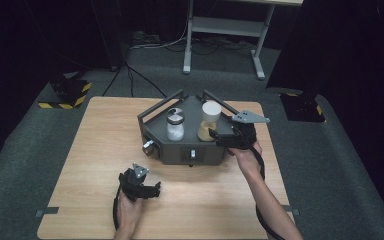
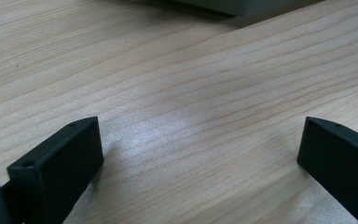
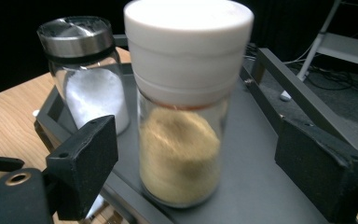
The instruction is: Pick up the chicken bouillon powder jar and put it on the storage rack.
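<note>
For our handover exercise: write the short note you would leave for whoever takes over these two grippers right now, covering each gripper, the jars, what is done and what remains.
Right gripper: open, jaws on either side of the white-lidded jar of yellow powder, pads not yet touching the glass.
Left gripper: open, low over bare table, holding nothing.
Things: the yellow jar and the metal-lidded jar of white powder both stand upright on the grey stand.
Done: the reach to the yellow jar.
Left: close on the jar, probably then lift it off; the white jar is untouched.
</note>
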`<state>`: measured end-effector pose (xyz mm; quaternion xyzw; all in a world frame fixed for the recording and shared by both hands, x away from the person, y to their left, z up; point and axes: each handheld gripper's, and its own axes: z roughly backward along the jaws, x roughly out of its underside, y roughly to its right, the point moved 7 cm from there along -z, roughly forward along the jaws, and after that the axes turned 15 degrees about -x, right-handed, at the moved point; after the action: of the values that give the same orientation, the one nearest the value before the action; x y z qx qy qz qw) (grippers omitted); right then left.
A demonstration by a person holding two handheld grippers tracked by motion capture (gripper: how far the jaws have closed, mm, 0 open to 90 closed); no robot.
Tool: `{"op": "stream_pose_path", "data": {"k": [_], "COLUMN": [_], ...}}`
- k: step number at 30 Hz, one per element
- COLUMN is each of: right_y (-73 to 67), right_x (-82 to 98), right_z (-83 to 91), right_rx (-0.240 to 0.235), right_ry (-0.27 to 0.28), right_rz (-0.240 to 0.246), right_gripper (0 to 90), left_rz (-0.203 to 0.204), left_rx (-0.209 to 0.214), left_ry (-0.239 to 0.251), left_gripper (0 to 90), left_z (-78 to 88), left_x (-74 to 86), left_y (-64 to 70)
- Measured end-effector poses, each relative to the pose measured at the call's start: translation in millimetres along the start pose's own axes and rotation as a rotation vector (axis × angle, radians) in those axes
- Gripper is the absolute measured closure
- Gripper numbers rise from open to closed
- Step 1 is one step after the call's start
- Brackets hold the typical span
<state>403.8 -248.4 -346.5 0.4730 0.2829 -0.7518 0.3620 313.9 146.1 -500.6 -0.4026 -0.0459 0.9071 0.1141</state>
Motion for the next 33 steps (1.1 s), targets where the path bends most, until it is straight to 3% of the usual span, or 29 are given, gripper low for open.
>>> {"op": "stream_pose_path", "data": {"k": [16, 33], "right_y": [-2.4, -5.2], "right_x": [21.3, 51.5], "right_z": [21.7, 37.3], "right_rx": [0.016, 0.023], "right_ry": [0.006, 0.008], "right_rz": [0.006, -0.013], "right_gripper": [13.3, 13.4], "left_rz": [0.020, 0.015], "left_rx": [-0.027, -0.018], "left_ry": [-0.003, -0.002], "left_gripper": [0.1, 0.5], "left_z": [0.7, 0.4], "left_x": [0.6, 0.5], "left_y": [0.5, -0.1]}}
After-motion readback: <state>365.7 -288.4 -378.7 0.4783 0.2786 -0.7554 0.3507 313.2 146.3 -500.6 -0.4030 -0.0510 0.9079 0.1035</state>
